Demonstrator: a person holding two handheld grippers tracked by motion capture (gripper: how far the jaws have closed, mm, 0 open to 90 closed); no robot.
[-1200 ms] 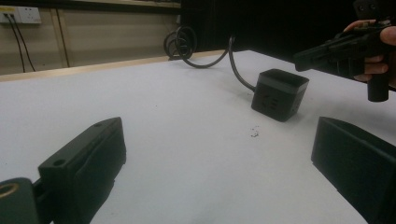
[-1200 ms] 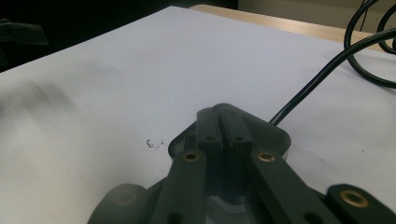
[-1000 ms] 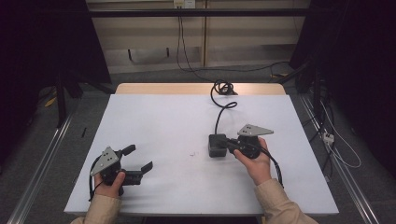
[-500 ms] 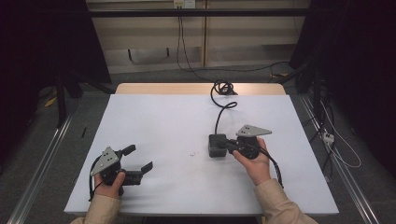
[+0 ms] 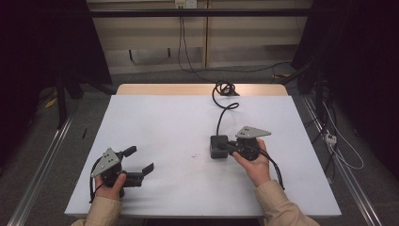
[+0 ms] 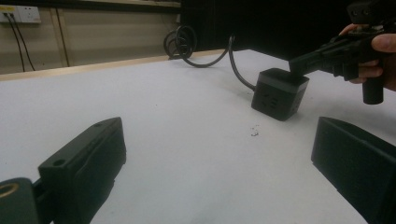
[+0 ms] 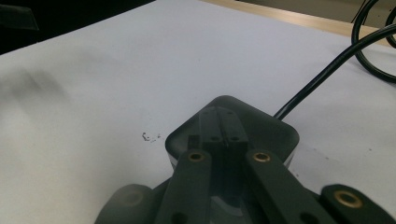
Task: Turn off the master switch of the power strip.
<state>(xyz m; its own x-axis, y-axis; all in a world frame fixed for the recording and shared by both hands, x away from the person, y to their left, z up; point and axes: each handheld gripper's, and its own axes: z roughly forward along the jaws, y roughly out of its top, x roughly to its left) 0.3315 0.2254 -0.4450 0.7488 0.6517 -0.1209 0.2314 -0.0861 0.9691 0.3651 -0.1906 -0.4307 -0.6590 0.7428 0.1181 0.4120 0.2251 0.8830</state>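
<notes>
White table top [image 5: 164, 122] with a bare wooden strip along its far edge, dark room around it, pale wall panels and a wall socket behind, loose cables on the floor to the sides.

Black power cube [image 5: 219, 146] sits flat on the table and serves as landmark; in the left gripper view it is a dark block [image 6: 279, 92] with socket slots on its near face. Its black cord [image 5: 220, 115] runs from the cube's far side toward the far table edge and ends in a coil [image 5: 225, 88] there.

Right gripper [image 5: 226, 147] is just beside the cube on the person's right side, held level by the right hand [image 5: 256, 162], its tips lying over the cube's top. Jaws pressed together, nothing pinched between them; in the right gripper view the closed tips [image 7: 223, 135] rest over the cube's rounded top face. Cannot tell whether the tips actually touch the top or hover just above it. Grey three-cornered plate [image 5: 252, 132] sits on top of this gripper, on the side away from the cube.

Left gripper [image 5: 141, 160] is well apart from the cube, toward the near left part of the table, held by the left hand [image 5: 110, 188]. Its jaws are spread wide, nothing between them, pointing roughly toward the cube; in the left gripper view the cube shows between the two black jaws, farther off.

Small dark speck [image 5: 193, 156] lies on the table near the cube, on the left gripper's side.
</notes>
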